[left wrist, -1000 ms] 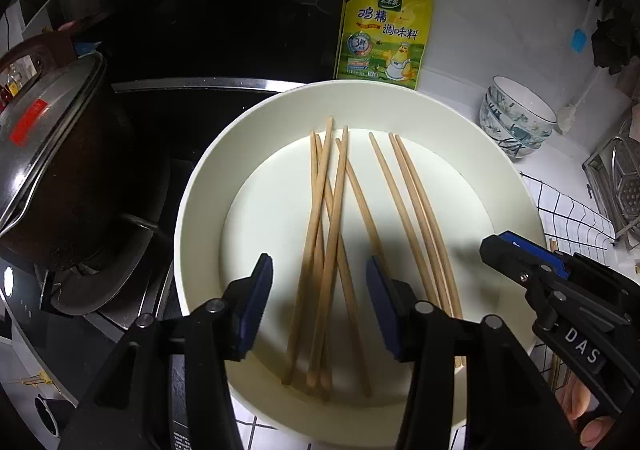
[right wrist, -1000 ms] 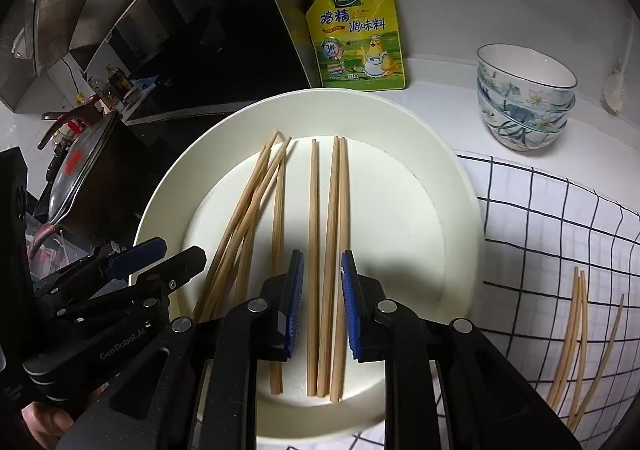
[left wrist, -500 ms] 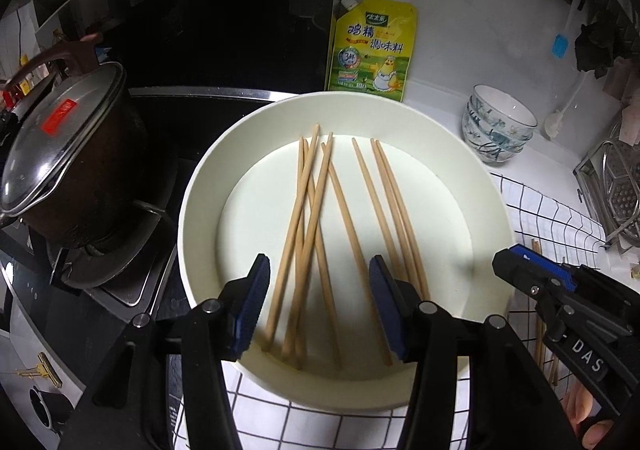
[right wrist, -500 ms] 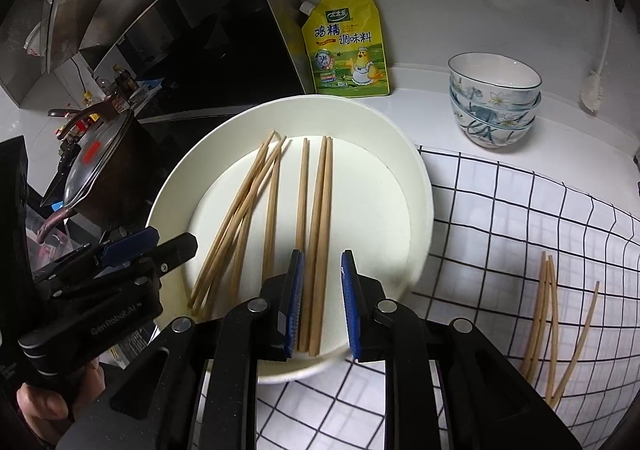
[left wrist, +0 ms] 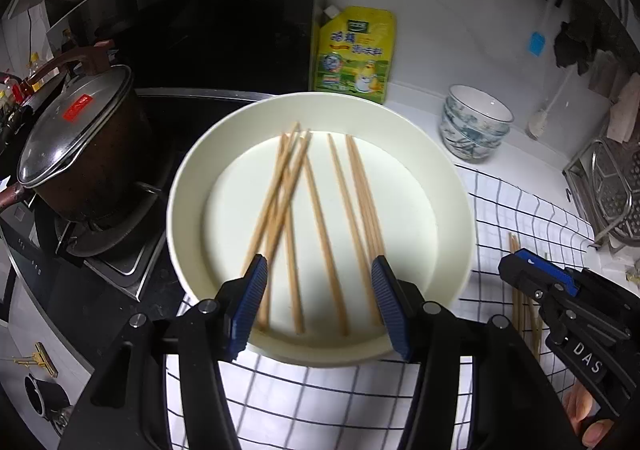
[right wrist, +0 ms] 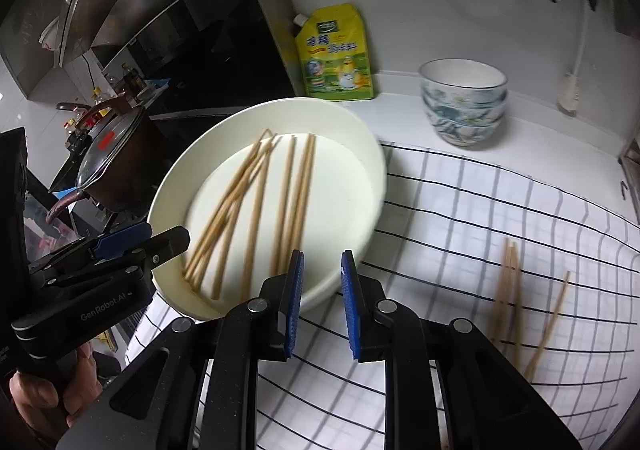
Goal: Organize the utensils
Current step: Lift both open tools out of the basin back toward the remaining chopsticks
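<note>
Several wooden chopsticks (left wrist: 320, 217) lie loose in a wide cream plate (left wrist: 176, 201), some crossing at the left. My left gripper (left wrist: 319, 270) hovers above the plate's near side; its jaws are opening and nothing is between the pads. My right gripper (right wrist: 322, 262) hangs over the plate's (right wrist: 304, 105) near right rim with its jaws only a narrow gap apart and nothing in them. A few more chopsticks (right wrist: 510, 290) lie on the checked cloth to the right. Each gripper also shows in the other's view, the right gripper (left wrist: 504, 264) and the left gripper (right wrist: 168, 236).
A dark pot with a glass lid (left wrist: 76, 129) sits on the stove at the left. A yellow seasoning pouch (left wrist: 354, 53) leans on the back wall. Stacked patterned bowls (left wrist: 476, 125) stand at the back right, a metal rack (left wrist: 612, 189) beyond them. The white checked cloth (left wrist: 320, 390) lies under the plate's near side.
Both grippers have pulled back and risen from the plate, which looks smaller. The right gripper has drifted right, from over the chopsticks to the plate's rim. The chopsticks lie as before.
</note>
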